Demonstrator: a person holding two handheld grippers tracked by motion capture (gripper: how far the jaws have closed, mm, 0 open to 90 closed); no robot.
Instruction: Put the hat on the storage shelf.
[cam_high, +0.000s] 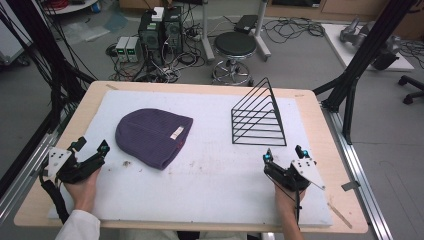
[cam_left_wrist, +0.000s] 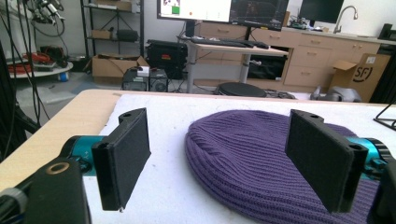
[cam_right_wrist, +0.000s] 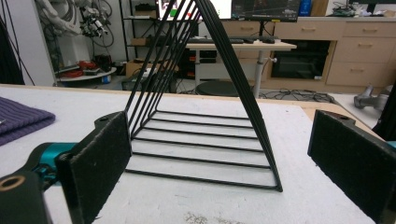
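High view: hat (cam_high: 152, 136) lies left of centre on the mat (cam_high: 210, 180), rack (cam_high: 260, 117) stands far right; left gripper (cam_high: 91, 149) and right gripper (cam_high: 284, 153) wait near, both spread.
Left gripper view: jaws wide, hat just ahead; a shallow pinch might only drag the knit.
Right gripper view: jaws wide, rack close; a knock could tip it.

Flat purple beanie (cam_high: 152, 136) (ribbed) beside wire rack (cam_high: 258, 116)
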